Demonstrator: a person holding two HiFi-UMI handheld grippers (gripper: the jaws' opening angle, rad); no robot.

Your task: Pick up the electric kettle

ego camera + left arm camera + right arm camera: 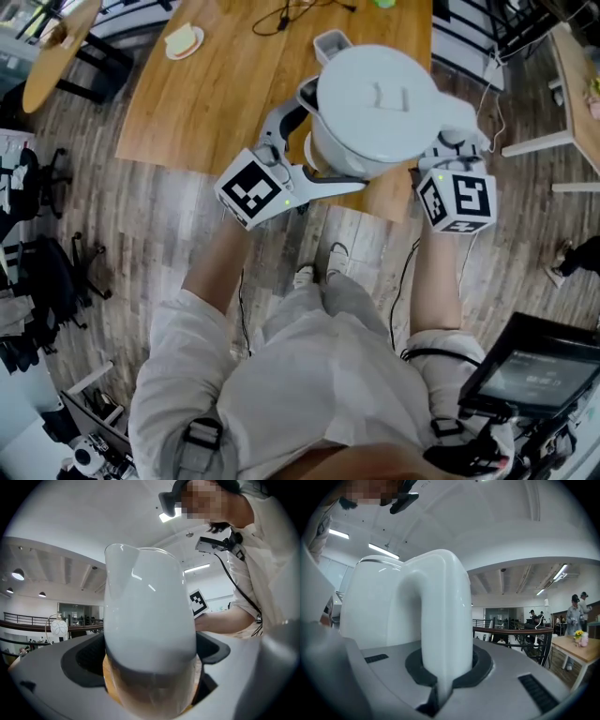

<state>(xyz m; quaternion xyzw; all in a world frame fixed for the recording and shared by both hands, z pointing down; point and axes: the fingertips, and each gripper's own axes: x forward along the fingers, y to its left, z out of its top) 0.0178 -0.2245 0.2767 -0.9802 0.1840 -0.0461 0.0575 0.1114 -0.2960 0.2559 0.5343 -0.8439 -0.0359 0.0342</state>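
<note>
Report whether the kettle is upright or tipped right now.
Upright. The head view looks down onto the top of the electric kettle; in the right gripper view its handle stands vertical.

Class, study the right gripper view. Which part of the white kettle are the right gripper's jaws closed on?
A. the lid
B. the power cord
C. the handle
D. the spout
C: in the right gripper view, the right gripper is clamped on the curved handle of the kettle, and the kettle's body stands just behind it.
</note>
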